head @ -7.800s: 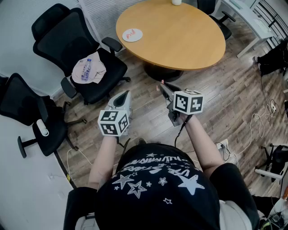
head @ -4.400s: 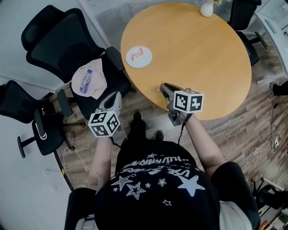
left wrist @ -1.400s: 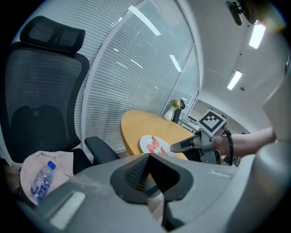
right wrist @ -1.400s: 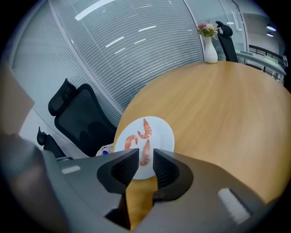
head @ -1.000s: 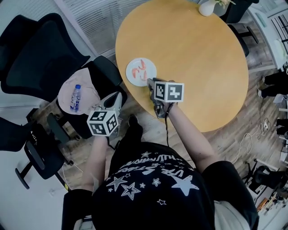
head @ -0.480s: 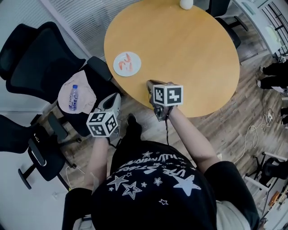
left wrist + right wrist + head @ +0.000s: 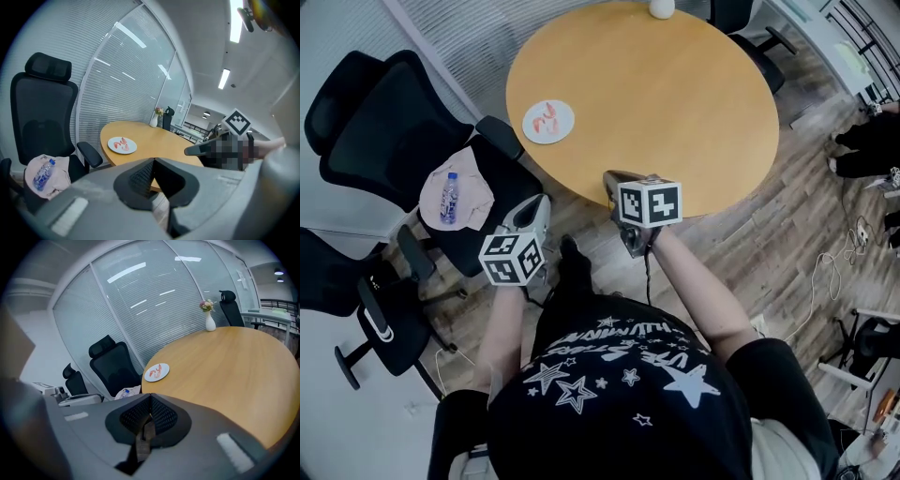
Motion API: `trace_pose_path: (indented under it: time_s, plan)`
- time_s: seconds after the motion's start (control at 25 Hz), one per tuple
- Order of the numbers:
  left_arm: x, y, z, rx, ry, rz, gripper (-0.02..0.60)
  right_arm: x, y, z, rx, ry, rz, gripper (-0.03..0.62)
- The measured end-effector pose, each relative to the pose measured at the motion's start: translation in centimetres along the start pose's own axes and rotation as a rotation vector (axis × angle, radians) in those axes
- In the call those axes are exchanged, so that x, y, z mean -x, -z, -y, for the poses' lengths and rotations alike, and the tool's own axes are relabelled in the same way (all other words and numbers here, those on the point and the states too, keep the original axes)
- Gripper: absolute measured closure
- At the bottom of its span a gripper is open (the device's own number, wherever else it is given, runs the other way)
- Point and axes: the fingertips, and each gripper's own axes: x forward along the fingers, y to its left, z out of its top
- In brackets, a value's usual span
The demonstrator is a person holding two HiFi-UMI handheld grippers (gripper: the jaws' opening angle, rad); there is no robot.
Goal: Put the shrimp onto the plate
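Pink shrimp (image 7: 546,114) lie on a small white plate (image 7: 549,133) near the left edge of the round wooden table (image 7: 675,94). The left gripper view shows the plate (image 7: 123,149) ahead across the table, and the right gripper view shows it (image 7: 156,377) further off to the left. My right gripper (image 7: 611,180) hangs shut and empty at the table's near edge, well short of the plate; its jaws (image 7: 150,411) meet with nothing between them. My left gripper (image 7: 532,214) is shut and empty over the floor beside the table.
Black office chairs (image 7: 384,122) stand left of the table; one seat holds a cloth with a water bottle (image 7: 447,197). A white vase (image 7: 660,7) sits at the table's far edge. Cables (image 7: 834,262) trail on the wooden floor at the right.
My right gripper has drawn back from beside the plate to the table's near edge. The plate now lies further off to the upper left. The left gripper has hardly moved.
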Motion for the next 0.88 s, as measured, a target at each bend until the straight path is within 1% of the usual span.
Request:
trace_pose_path:
  time_s: [0.2,0.4,0.6,0.88]
  plan:
    - [2.3,1.4,2.5,-0.005,0.008,0.011,0.58,3.7,2.0,-0.4,0.014,0.008,0.018,0.592]
    - [4.3,2.9,5.2,-0.014,0.013,0.021,0.58,6.8,3.9,-0.9,0.008,-0.013,0.035,0.593]
    - [6.0,3.8,6.9,-0.02,0.006,0.035,0.58,8.3,5.5,-1.4,0.035,-0.02,0.026,0.594]
    - [7.7,4.3,7.6,-0.018,-0.014,0.051,0.58,9.3,6.0,-3.0,0.053,-0.06,0.041,0.594]
